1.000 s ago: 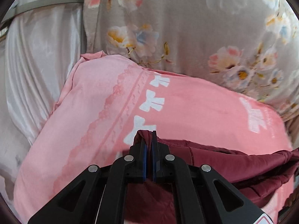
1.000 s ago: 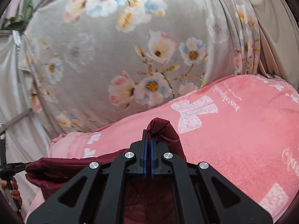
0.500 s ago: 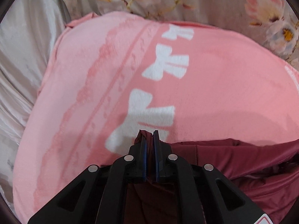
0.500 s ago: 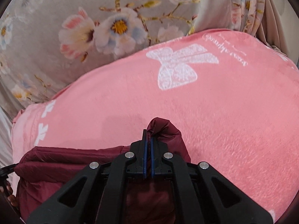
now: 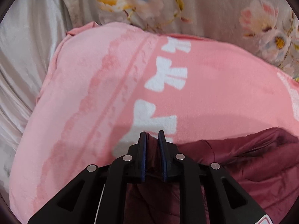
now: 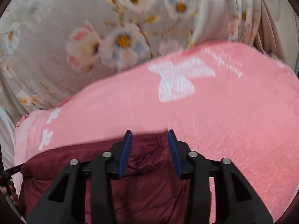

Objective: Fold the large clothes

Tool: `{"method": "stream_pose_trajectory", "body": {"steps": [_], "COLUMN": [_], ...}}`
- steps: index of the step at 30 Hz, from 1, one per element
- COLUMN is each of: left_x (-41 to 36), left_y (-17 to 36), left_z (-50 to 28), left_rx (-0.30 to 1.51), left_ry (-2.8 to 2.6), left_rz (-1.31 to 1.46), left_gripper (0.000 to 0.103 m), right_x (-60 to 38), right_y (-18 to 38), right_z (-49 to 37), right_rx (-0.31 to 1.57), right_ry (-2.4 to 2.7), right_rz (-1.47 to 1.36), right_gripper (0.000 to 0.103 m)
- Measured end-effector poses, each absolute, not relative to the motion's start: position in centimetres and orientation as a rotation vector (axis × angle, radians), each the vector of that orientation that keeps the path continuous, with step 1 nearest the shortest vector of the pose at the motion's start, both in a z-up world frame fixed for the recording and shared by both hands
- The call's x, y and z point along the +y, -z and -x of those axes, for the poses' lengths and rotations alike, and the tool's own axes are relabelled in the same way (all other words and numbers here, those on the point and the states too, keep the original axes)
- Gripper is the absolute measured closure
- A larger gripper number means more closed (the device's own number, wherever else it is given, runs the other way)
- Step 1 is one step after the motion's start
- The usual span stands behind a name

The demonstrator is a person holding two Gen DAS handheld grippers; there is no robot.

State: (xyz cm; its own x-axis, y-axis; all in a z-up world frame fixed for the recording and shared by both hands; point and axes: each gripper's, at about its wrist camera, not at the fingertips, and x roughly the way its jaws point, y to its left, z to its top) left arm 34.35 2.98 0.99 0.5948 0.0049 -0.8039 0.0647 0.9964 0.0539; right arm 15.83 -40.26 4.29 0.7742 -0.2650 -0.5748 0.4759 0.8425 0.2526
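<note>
A: Starting at our right tool [image 6: 149, 149]: its jaws have just been opening and now stand well apart, with the jacket [image 6: 145, 183] lying loose between them and no pad pressing on it. So we have let go on that side.

B: And the left tool [image 5: 151, 151]? Its jaws have been opening too, but the gap is narrow, and a ridge of the dark red cloth stands up in it. With the blur, we cannot say for sure whether the pads touch the cloth; to us it looks like a slack hold, nearly released.

A: Then the jacket is down on the pink blanket [image 5: 214, 78], its folded edge running from one tool across to the other, with the flowered bedspread [image 6: 56, 18] behind.

B: To finish this step well, we should open the left side fully before we lift, or the ridge will drag up and spoil the fold.

A: Agreed. We draw both tools straight back and up, not sideways, since the shiny cloth will likely slide on the fleece.

B: The jacket is puffy, so it may spring open. We would press the fold flat before taking the next edge.

A: And keep the two corners level with each other.
</note>
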Motion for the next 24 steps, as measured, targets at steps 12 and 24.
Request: {"method": "stream_pose_trajectory", "body": {"steps": [12, 24], "left_x": [-3.8, -12.9], "left_y": [-5.9, 4.2], "left_z": [-32.8, -33.6], "left_rx": [0.839, 0.978], "left_ry": [0.116, 0.16], "left_rz": [-0.177, -0.279], "left_gripper": [0.034, 0.032], "right_x": [-27.7, -28.6], "right_y": [-1.3, 5.2], "right_z": [-26.0, -29.0], "right_rx": [0.81, 0.925], "right_ry": [0.108, 0.157], "right_rz": [-0.238, -0.325], "right_gripper": [0.071, 0.077]}}
